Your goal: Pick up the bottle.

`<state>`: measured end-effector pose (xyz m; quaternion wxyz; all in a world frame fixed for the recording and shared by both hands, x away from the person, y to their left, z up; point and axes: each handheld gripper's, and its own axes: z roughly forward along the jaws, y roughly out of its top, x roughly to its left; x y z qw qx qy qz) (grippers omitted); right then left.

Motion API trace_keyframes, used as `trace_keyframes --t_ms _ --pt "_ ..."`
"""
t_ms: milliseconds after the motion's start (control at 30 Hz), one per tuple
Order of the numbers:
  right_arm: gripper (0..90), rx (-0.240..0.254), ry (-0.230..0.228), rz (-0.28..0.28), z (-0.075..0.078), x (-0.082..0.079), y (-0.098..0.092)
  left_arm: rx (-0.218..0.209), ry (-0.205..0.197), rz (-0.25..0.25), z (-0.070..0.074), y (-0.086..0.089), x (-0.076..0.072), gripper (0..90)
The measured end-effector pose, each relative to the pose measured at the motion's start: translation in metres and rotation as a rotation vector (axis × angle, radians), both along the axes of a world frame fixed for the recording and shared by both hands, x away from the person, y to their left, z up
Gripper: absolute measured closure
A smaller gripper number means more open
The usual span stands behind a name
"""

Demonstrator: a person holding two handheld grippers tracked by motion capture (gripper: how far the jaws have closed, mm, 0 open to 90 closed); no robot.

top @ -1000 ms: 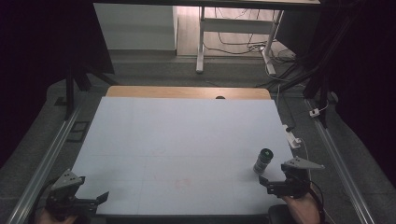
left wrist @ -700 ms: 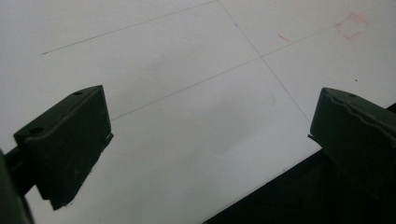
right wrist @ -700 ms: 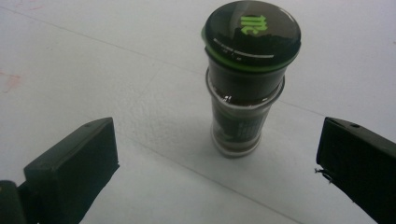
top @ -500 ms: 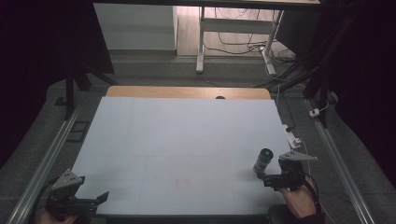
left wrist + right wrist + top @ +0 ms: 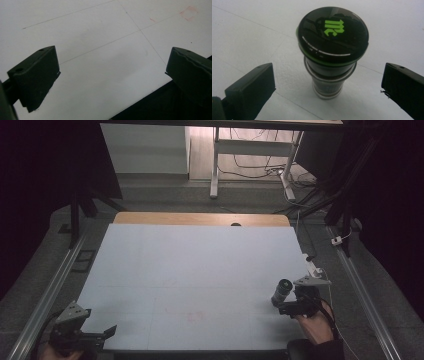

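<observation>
From the high view, a dark bottle (image 5: 282, 292) stands on the pale bench (image 5: 200, 270) near its right-hand near corner, and the right gripper (image 5: 295, 306) sits just beside it, on the person's side and a little to the right. The bottle reads as upright here, its long axis rising from the bench with the cap leaning slightly away from the camera. The left gripper (image 5: 95, 336) waits at the near left corner, well apart from the bottle, so the right one is plainly the nearer.

In the left gripper view, the left gripper (image 5: 110, 80) has its jaws spread wide over bare bench surface near the front edge, with nothing between them (some faint ruled lines and a reddish mark lie farther off).

In the right gripper view, the bottle (image 5: 332, 52) stands straight ahead of the right gripper (image 5: 328, 87), its glossy black cap with a green logo toward the camera and its body dropping to the bench below. The jaws stand wide apart, one on each side of the bottle and lower in the picture than its cap, not touching it. My judgement: the bottle lies dead ahead between the open jaws, so a short push forward and a squeeze across its body is what the grasp calls for.
</observation>
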<state>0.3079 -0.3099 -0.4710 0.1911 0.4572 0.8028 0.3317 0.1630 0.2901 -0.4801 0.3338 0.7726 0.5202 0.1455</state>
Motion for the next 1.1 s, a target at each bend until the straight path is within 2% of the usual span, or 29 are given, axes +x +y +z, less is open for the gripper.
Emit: trace_keyframes --t_ms 233,333,733,800,933,1100 --pt "0.0 -0.011 0.017 -0.002 -0.006 0.008 0.001 0.0 0.0 0.0 0.0 0.0 0.0 0.0" --pt "0.0 -0.034 0.017 -0.007 -0.009 0.01 0.001 0.001 0.0 -0.001 0.0 0.0 0.0 0.0" --pt "0.2 -0.05 0.041 0.007 -0.018 0.015 0.005 0.0 0.001 -0.002 0.0 0.0 0.0 0.0" --pt "3.0 -0.051 0.039 0.012 -0.017 0.015 0.005 0.0 0.002 -0.002 0.0 0.0 0.0 0.0" --pt "14.6 -0.043 0.038 0.02 -0.016 0.014 0.004 0.0 0.004 -0.003 0.0 0.0 0.0 0.0" --pt "26.2 -0.067 0.025 0.034 -0.014 0.013 0.005 0.001 0.006 -0.003 0.0 -0.001 0.0 0.0"
